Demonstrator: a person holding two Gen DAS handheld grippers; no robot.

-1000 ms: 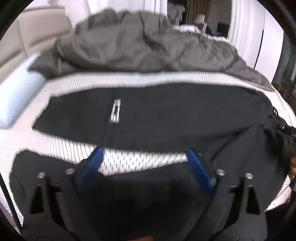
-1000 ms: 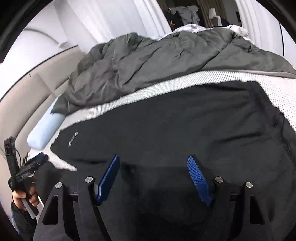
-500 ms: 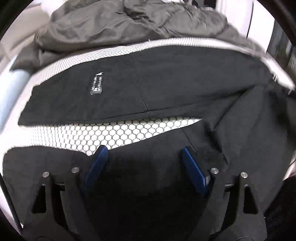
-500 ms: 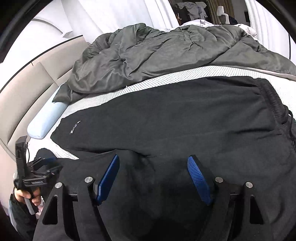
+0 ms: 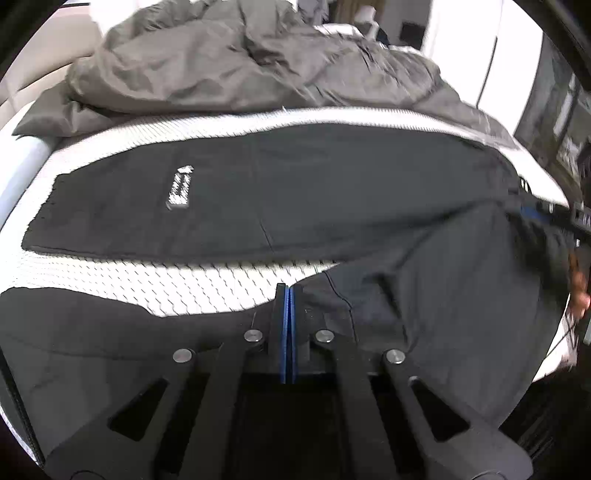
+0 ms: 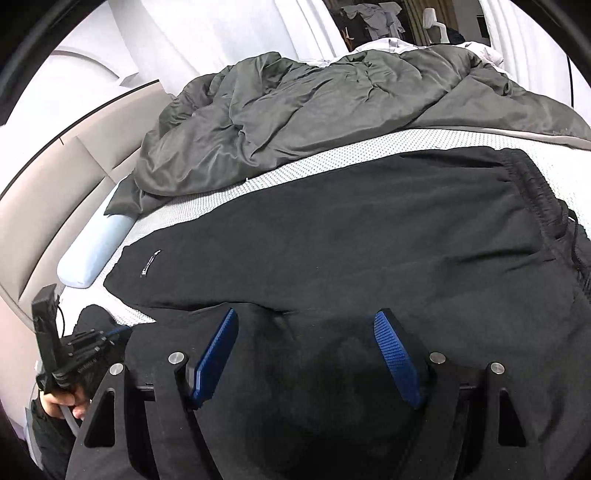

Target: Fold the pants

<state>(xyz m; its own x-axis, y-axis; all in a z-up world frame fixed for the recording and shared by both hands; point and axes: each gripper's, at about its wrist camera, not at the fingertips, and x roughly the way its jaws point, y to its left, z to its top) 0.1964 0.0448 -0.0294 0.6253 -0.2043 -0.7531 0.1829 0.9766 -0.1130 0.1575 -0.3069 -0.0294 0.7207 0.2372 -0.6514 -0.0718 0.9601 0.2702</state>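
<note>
Black pants lie spread on the white mesh mattress, legs to the left, waistband to the right. A white label marks the far leg. My left gripper is shut at the inner edge of the near leg; whether cloth sits between the pads is hidden. My right gripper is open, low over the near leg close to the crotch. The left gripper also shows in the right wrist view.
A rumpled grey duvet is heaped across the far side of the bed. A pale blue pillow lies at the left by the beige headboard. White curtains hang behind.
My left gripper has closed from wide open to shut at the near leg's inner edge. The right gripper has stayed open and barely moved.
</note>
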